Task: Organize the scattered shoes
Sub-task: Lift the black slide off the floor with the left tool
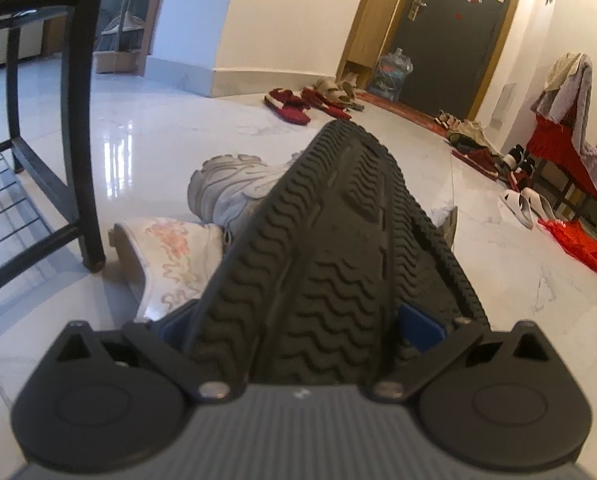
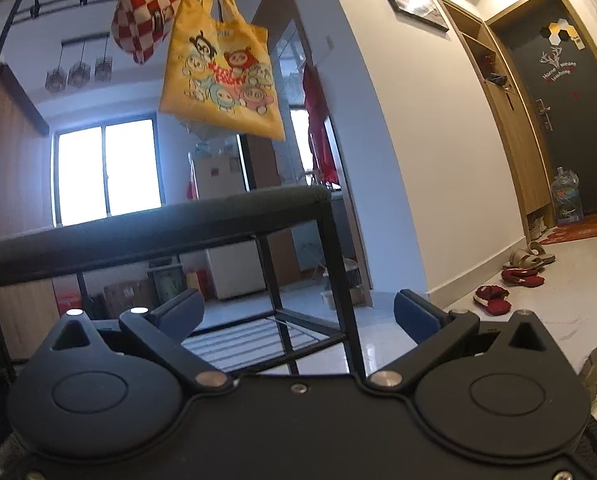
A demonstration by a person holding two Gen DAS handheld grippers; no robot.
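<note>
My left gripper [image 1: 298,326] is shut on a black shoe [image 1: 330,240], held sole-up so its wavy tread fills the middle of the left wrist view. Below it on the floor lie a grey-white sneaker [image 1: 226,184] and a white slipper with a pink pattern [image 1: 170,256]. A black metal shoe rack [image 1: 74,120] stands at the left, its wire shelf [image 1: 6,208] low down. My right gripper [image 2: 296,312] is open and holds nothing. It faces the rack's padded top bar [image 2: 154,216] and lower wire shelf [image 2: 250,340].
Red slippers [image 1: 288,106] and tan sandals [image 1: 336,90] lie near the dark door [image 1: 450,36]. White slippers [image 1: 518,204], a red bag [image 1: 576,246] and a clothes-draped chair [image 1: 566,120] are at the right. A yellow tote [image 2: 218,72] and checkered bag [image 2: 146,16] hang above the rack.
</note>
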